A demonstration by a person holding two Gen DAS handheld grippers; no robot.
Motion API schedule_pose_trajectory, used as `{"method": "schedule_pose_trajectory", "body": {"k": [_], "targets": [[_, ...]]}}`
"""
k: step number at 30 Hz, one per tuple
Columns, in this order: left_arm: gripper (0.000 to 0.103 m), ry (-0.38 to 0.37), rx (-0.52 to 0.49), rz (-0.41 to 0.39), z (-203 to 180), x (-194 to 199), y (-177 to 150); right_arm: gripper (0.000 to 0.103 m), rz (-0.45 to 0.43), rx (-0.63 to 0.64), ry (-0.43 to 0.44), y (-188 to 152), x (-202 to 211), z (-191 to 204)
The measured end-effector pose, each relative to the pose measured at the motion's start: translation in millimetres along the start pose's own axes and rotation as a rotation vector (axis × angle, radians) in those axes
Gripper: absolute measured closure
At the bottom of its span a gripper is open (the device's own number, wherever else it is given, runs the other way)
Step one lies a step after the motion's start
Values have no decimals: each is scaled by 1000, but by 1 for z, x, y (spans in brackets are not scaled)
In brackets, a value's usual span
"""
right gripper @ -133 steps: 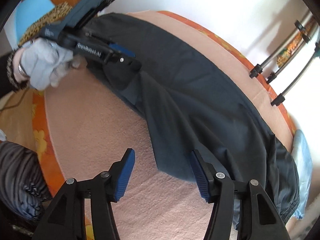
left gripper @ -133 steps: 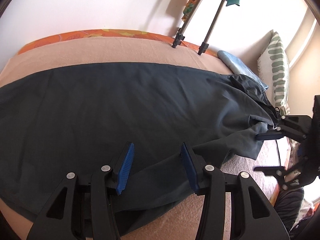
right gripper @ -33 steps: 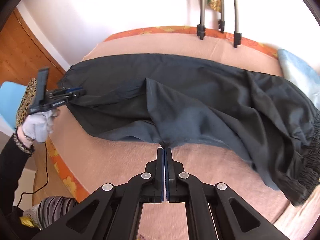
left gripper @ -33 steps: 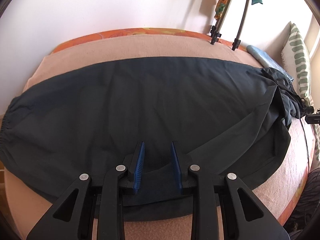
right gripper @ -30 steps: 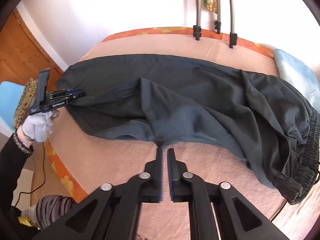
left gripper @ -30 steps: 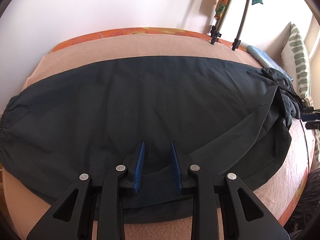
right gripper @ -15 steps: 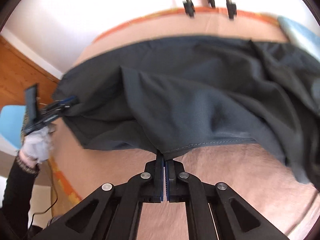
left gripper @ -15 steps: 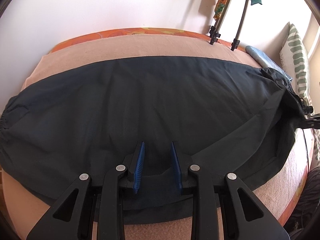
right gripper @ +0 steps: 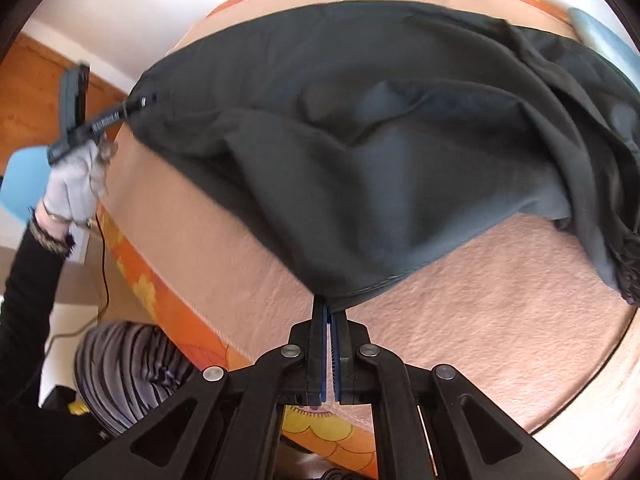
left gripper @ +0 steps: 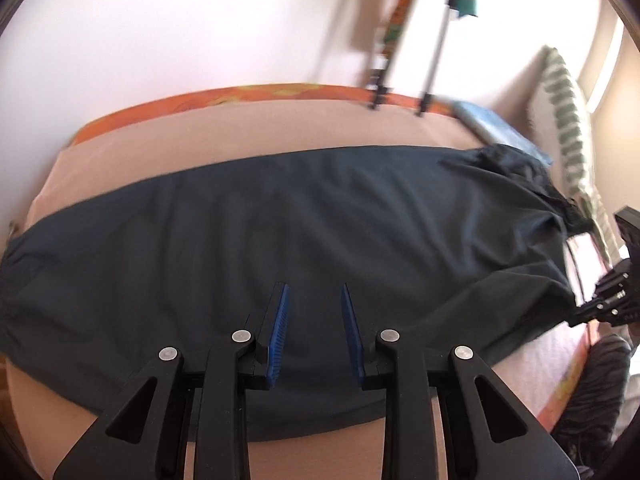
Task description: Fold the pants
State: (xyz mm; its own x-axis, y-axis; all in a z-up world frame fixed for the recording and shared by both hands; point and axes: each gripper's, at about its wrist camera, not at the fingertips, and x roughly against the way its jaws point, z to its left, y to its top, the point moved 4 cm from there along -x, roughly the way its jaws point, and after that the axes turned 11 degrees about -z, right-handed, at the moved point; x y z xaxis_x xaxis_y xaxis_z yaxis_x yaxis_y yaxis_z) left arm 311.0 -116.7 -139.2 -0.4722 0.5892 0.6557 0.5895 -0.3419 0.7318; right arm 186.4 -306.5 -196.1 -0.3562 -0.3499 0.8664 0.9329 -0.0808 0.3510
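Note:
Dark grey pants lie lengthwise across a bed with a pink blanket. My left gripper has its blue pads a small gap apart with the near edge of the pants between them; in the right wrist view it holds the leg end. My right gripper is shut on the hem of the pants and lifts that fold off the blanket. It also shows in the left wrist view at the right edge. The elastic waistband bunches at the right.
Tripod legs stand on the bed's far edge by the wall. A blue cloth and a green-striped pillow lie at the right end. The orange bed edge and striped trousers of the person are near me.
Both grippers have risen, lifting the near edge of the pants off the blanket. The right gripper briefly opened about a second ago and shut again on the hem.

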Motion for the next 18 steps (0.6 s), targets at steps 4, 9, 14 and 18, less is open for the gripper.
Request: {"method": "schedule_pose_trajectory", "body": {"k": [4,9,14,18], "targets": [[78,-136,-108,27,-65,-16,10,103,-5,7,7,-4,14,1],[63,-294,-198,86,-139,-34,8,66,-82,-67,19,-15,47,-22],[53,-322,-321,112,-184,-25,-11,31,-296,-283,-55,-28,104,-85],[50,-260,-466,113,-198,-19,-26,28,-376,-526,-104,-53,121,-153]]}}
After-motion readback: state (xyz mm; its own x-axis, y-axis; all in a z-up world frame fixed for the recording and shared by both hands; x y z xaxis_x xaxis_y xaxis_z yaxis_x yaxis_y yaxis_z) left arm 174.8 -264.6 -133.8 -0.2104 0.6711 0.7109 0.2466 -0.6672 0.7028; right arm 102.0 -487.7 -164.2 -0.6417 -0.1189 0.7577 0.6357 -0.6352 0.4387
